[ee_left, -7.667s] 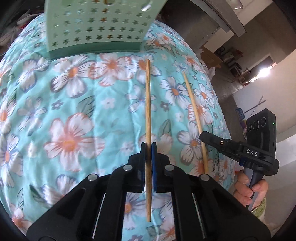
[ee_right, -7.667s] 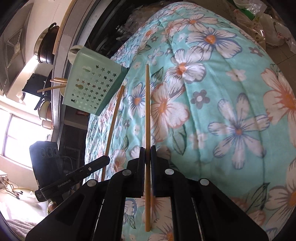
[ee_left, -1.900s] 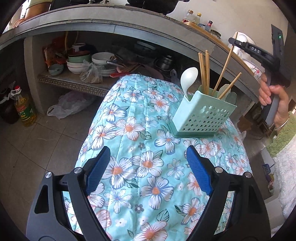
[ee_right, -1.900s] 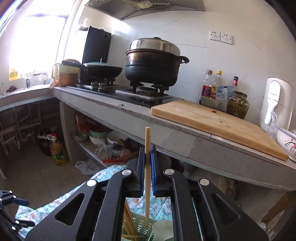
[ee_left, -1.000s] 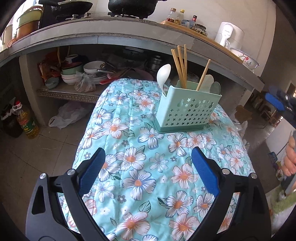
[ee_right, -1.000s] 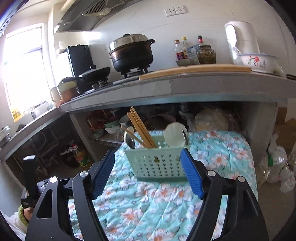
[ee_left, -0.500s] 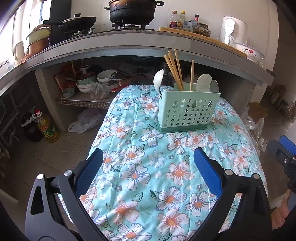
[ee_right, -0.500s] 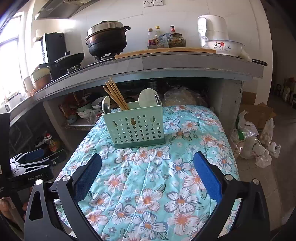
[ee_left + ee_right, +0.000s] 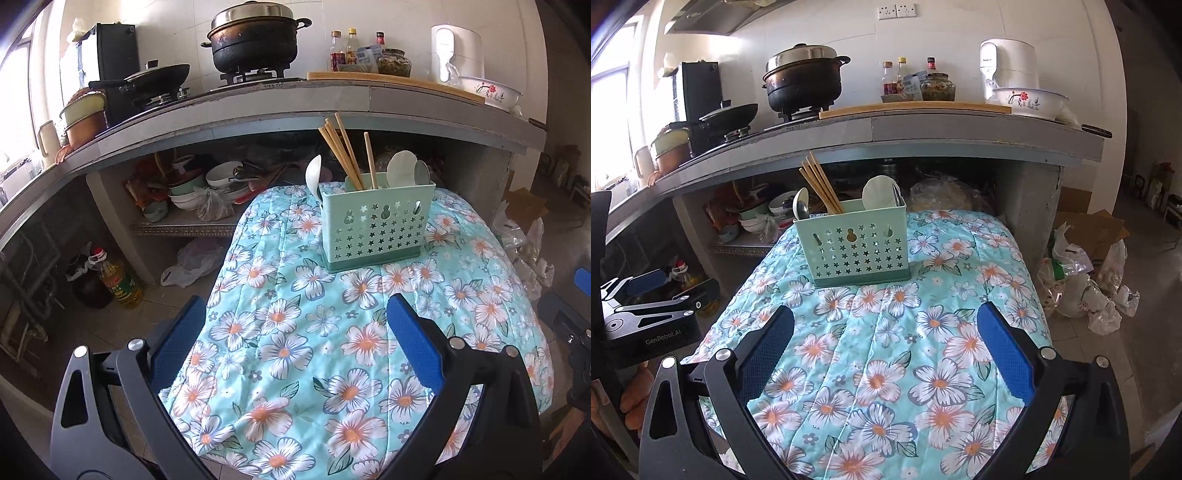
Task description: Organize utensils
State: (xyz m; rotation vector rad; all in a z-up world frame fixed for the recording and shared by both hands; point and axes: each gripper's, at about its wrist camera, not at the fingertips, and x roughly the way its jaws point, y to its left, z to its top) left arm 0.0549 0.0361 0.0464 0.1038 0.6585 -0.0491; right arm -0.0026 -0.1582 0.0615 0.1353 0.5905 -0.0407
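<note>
A mint green utensil holder (image 9: 373,225) (image 9: 855,249) with star cut-outs stands upright at the far end of the floral table cover (image 9: 332,354) (image 9: 886,369). Wooden chopsticks (image 9: 341,151) (image 9: 819,182) and pale spoons (image 9: 402,168) (image 9: 877,192) stick up out of it. My left gripper (image 9: 295,321) hangs open over the near end of the table, nothing between its blue pads. My right gripper (image 9: 886,325) is open as well, also empty and well short of the holder. The left gripper (image 9: 653,291) shows at the left edge of the right wrist view.
A grey counter (image 9: 258,107) behind the table carries a black pot (image 9: 255,40), a pan, bottles, a cutting board and a white bowl (image 9: 1028,99). Bowls and bags fill the shelf below it. An oil bottle (image 9: 120,280) stands on the floor left, plastic bags (image 9: 1082,288) on the right.
Both grippers have drawn back from the holder, which now looks smaller and farther away. The last chopstick that the right gripper held now stands in the holder. Both grippers stay open.
</note>
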